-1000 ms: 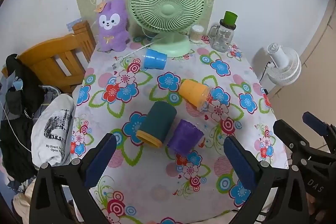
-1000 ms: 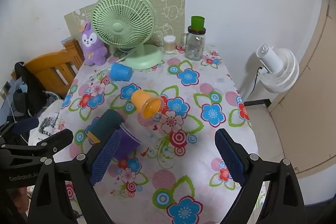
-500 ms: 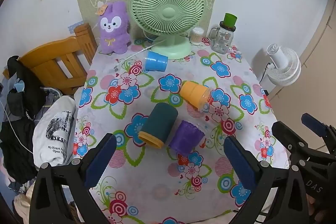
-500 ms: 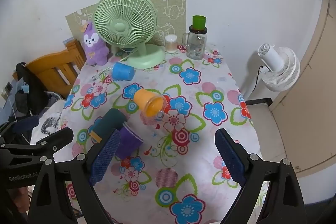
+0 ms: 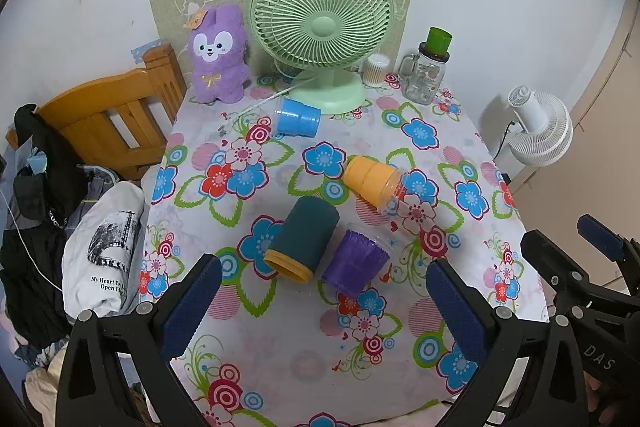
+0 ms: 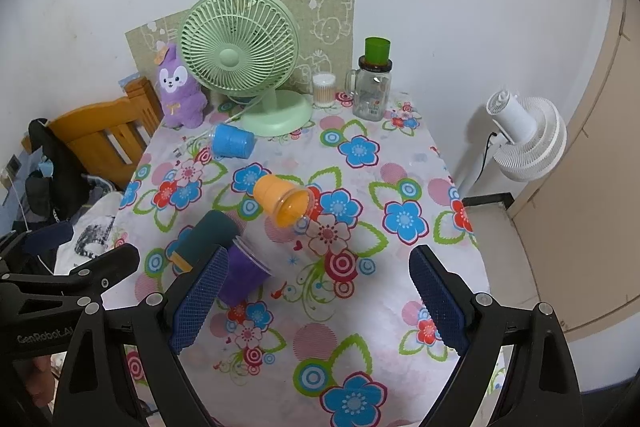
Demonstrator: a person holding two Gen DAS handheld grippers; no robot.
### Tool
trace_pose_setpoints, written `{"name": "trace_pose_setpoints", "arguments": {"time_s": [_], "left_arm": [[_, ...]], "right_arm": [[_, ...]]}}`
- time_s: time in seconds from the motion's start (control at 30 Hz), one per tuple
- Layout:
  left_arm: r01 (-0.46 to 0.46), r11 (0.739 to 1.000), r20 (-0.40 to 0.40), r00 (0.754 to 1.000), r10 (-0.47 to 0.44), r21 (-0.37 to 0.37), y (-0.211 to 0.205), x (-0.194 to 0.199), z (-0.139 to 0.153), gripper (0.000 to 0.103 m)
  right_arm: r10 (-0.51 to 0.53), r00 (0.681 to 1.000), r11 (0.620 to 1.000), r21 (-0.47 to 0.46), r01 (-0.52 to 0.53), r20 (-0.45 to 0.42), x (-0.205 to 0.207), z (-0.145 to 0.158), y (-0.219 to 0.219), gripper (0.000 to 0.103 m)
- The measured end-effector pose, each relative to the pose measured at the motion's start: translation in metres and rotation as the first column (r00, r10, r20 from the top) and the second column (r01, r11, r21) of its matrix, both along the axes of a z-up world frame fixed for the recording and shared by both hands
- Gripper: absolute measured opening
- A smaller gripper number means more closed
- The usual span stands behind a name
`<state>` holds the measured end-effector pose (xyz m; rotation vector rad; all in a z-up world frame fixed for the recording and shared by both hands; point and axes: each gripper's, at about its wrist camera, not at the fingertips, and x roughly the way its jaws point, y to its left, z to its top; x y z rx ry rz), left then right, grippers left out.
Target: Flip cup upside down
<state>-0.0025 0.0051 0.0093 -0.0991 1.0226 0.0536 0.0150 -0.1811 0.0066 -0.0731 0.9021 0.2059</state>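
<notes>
Four cups lie on their sides on the flowered tabletop (image 5: 280, 347); both grippers hold nothing.

The left gripper (image 5: 324, 307) and right gripper (image 6: 320, 299) have their fingers spread wide. Just ahead between the left fingers lie the teal cup (image 5: 304, 239) and purple cup (image 5: 354, 267), touching; the orange cup (image 5: 372, 183) and blue cup (image 5: 298, 121) lie farther ahead.

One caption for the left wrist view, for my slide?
Open left gripper above four cups lying sideways on a floral table.
</notes>
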Motion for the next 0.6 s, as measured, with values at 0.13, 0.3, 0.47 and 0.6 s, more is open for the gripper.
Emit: {"name": "trace_pose_setpoints", "arguments": {"time_s": [0.13, 0.3, 0.47, 0.6], "left_arm": [[-0.002, 1.0, 0.002, 1.0, 0.002, 0.0, 0.0002, -0.0004, -0.0005, 0.103], [-0.002, 1.0, 0.001, 1.0, 0.002, 0.0, 0.0001, -0.0001, -0.0003, 0.103], [-0.004, 1.0, 0.001, 1.0, 0.004, -0.001, 0.0005, -0.0006, -0.0003, 0.103], [-0.004, 1.0, 0.0, 1.0, 0.004, -0.003, 0.0006, -0.0014, -0.0006, 0.103]], "right_arm": [[-0.001, 1.0, 1.0, 0.003, 0.001, -0.001, -0.0009, -0.0004, 0.0003, 0.093], [0.0, 1.0, 1.0, 0.0, 0.0, 0.001, -0.0004, -0.0001, 0.0006, 0.093], [-0.002, 1.0, 1.0, 0.002, 0.002, -0.002, 0.0004, -0.0004, 0.0007, 0.093], [-0.001, 1.0, 1.0, -0.003, 0.001, 0.005, 0.0004, 0.0005, 0.0021, 0.093]]}}
